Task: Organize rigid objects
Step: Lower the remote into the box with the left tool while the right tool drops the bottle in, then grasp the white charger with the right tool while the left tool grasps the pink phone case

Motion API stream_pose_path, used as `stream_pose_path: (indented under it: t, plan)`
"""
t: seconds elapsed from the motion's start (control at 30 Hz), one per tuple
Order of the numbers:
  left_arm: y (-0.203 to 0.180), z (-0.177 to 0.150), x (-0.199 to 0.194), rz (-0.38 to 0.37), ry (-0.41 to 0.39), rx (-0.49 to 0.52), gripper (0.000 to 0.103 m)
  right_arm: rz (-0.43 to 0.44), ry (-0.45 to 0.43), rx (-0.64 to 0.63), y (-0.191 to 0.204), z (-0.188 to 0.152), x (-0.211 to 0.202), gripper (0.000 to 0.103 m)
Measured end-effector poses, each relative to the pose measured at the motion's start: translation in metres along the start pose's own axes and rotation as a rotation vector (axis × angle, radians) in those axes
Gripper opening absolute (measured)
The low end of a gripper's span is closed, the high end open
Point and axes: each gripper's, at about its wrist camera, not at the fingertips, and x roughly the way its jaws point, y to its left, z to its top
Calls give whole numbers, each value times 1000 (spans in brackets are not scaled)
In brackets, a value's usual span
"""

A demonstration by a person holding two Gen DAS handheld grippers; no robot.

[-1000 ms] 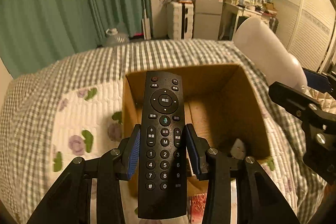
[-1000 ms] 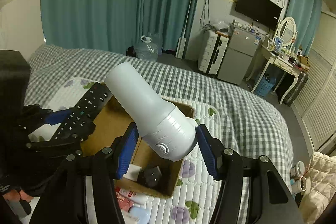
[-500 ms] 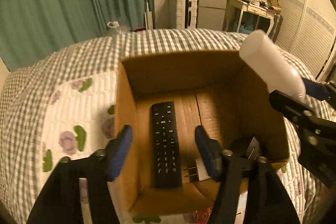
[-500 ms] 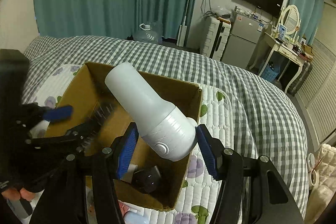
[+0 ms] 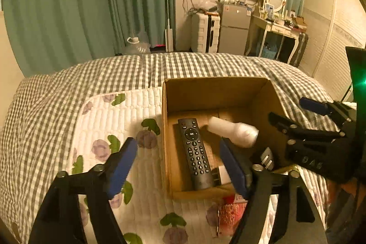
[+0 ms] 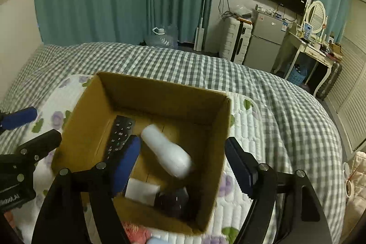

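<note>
An open cardboard box (image 5: 215, 86) (image 6: 160, 88) stands on the bed. Inside lie a black remote (image 5: 195, 152) (image 6: 120, 130), a white bottle (image 5: 235, 131) (image 6: 167, 152), a white charger plug (image 5: 223, 174) (image 6: 141, 191) and a dark round object (image 6: 171, 199). My left gripper (image 5: 180, 166) is open and empty above the box's near left corner. My right gripper (image 6: 183, 166) is open and empty above the box; it shows at the right of the left wrist view (image 5: 304, 116). The left gripper shows at the left of the right wrist view (image 6: 29, 127).
The bed has a grey checked cover (image 5: 114, 74) and a white floral quilted pad (image 5: 109, 120). Red and pink packets (image 5: 228, 212) (image 6: 135, 232) lie in front of the box. A fridge (image 6: 265, 40), a suitcase and a dressing table stand beyond the bed.
My left gripper opened and dropped the remote into the box, then pulled back left. My right gripper opened and the white bottle fell into the box.
</note>
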Motion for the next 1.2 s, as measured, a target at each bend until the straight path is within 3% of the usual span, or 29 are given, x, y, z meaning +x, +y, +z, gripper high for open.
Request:
stream_pose_path:
  t: [0.3,0.5,0.67,0.87,1.1,1.13,1.2]
  plan:
    - [0,-33,-79,7,-52,-29,102,-115,-1,-3,-9,-31,-97,84]
    - [4,-62,-100,3,-61,-96,103,-95,39,33,-2,-70,-128,87]
    - [15,-94,-82,20,-15,-135,103,-70,86,54,14,-113,-111,87]
    - [25,-131,-43,83,23,-113,103,-60,163,32,38,-157,-55,87]
    - [19,-152,-9,78,87,-87,103,-16,218,105,39,-180,-11,87]
    - [17,-153,-8,77,88,-80,103,5,227,113,40,-183,-7,85]
    - [12,-155,-7,70,89,-64,103,44,243,124,43,-187,1,73]
